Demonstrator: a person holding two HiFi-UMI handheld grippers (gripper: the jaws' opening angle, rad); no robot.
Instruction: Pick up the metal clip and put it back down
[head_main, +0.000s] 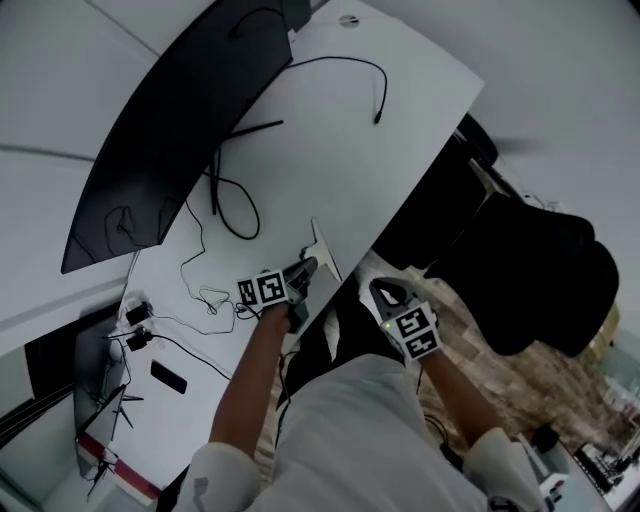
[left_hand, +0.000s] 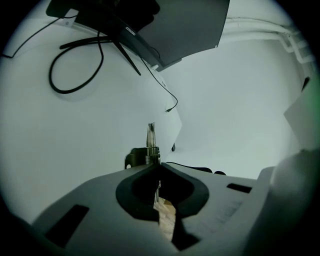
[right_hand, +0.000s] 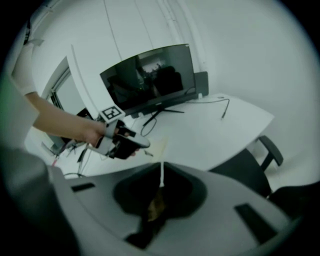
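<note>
Clip (left_hand: 150, 142) sits pinched in my left claw (left_hand: 159, 167), jaws clamped onto it, raised off the desk (left_hand: 75, 145) for set-down; right claw (right_hand: 161, 167) closed, empty, parked aside.

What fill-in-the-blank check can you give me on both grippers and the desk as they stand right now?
1. The left gripper is shut on the ____.
2. The right gripper is shut and holds ____.
3. The large, dark, curved screen standing on the white desk is a ____.

Missing words: metal clip; nothing; monitor.
</note>
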